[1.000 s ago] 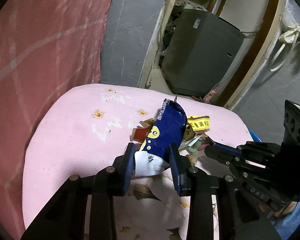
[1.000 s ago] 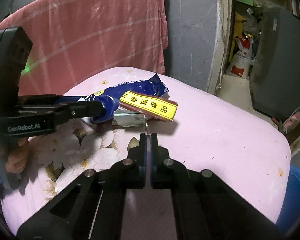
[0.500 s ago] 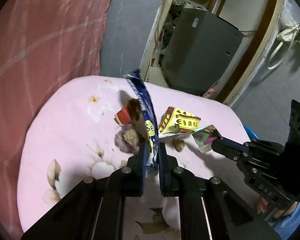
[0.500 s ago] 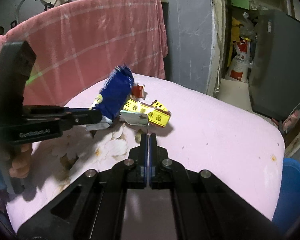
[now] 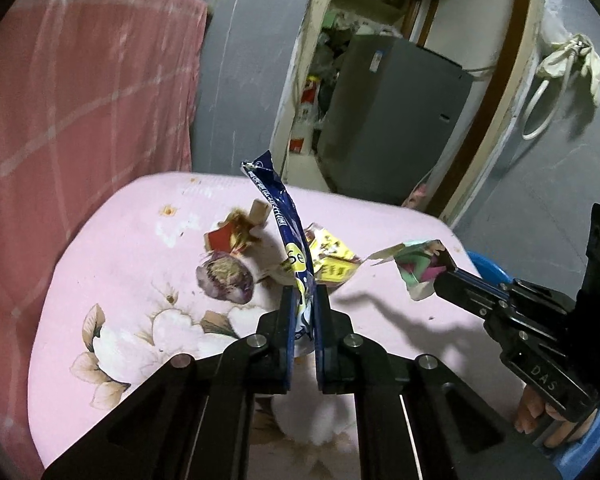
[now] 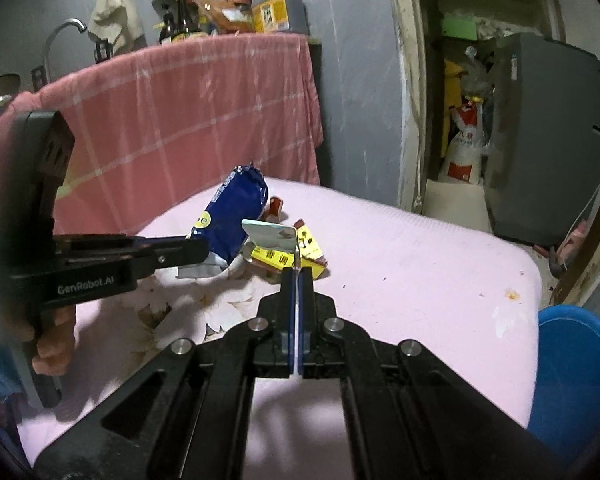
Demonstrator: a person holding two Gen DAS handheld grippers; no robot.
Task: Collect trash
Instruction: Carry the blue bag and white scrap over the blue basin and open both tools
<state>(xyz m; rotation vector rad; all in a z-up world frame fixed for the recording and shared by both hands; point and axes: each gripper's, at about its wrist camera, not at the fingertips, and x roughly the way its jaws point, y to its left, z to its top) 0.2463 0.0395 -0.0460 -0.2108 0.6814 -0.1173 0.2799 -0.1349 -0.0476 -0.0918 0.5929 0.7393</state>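
My left gripper (image 5: 303,294) is shut on a blue snack bag (image 5: 281,216) and holds it upright above the pink flowered table (image 5: 132,248). The bag also shows in the right wrist view (image 6: 232,212). My right gripper (image 6: 299,276) is shut on a thin pale green wrapper (image 6: 270,236), lifted off the table; the wrapper shows in the left wrist view (image 5: 414,266) too. A yellow packet (image 5: 332,258), a red torn wrapper (image 5: 230,236) and a purple wrapper (image 5: 225,282) lie on the table.
A blue bin (image 6: 576,368) stands past the table's right edge. A pink cloth (image 6: 172,136) hangs behind the table, with bottles above it. A grey appliance (image 5: 388,132) stands in the doorway beyond.
The left gripper closed on the blue bag and lifted it upright. The right gripper rose with the green wrapper, away from the yellow packet.
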